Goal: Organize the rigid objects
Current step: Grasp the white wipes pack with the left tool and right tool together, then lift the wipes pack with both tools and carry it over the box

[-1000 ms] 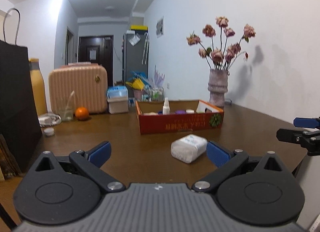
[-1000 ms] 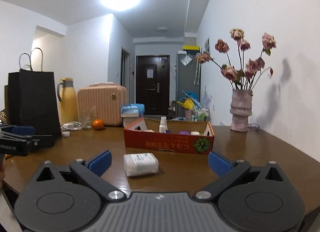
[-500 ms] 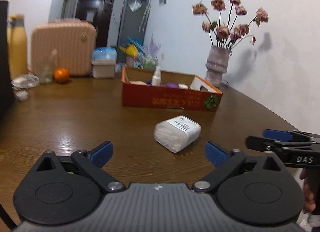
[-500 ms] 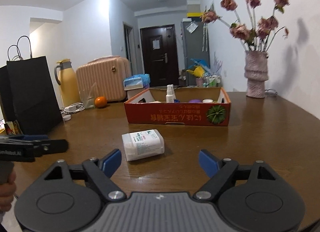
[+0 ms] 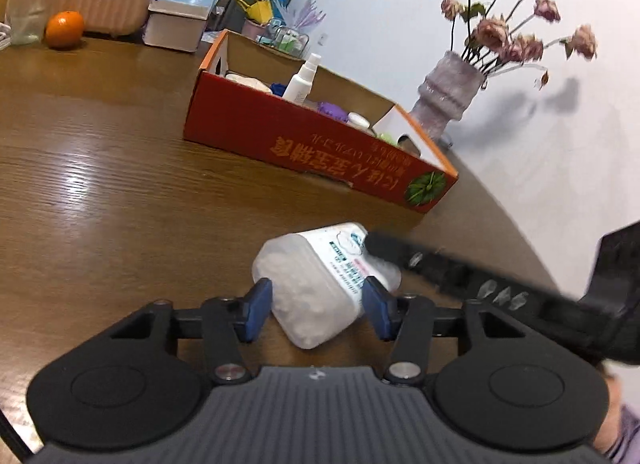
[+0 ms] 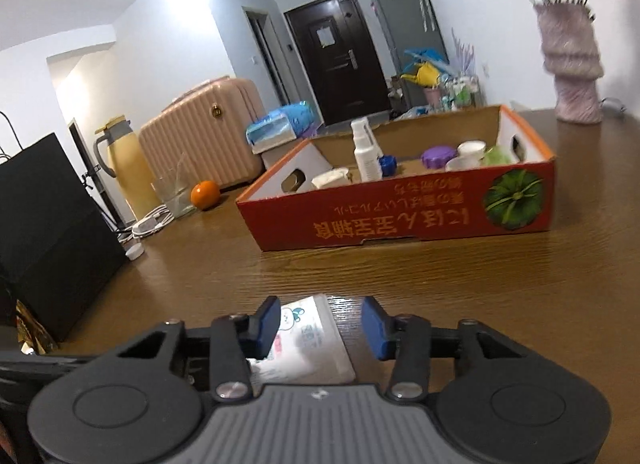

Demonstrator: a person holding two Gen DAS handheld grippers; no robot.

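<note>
A white soft pack with a printed label lies on the brown table. My left gripper has its blue pads on both sides of the pack, touching it. The pack also shows in the right wrist view, lying between the pads of my right gripper, nearer the left pad with a gap at the right one. The right gripper's arm reaches in over the pack in the left wrist view. A red cardboard box holding a spray bottle, jars and lids stands beyond.
A pale vase of dried flowers stands by the wall right of the box. An orange, a pink suitcase, a yellow flask and a black bag stand at the left.
Both grippers have moved forward and down to the pack, and both have narrowed around it. The left view has tilted.
</note>
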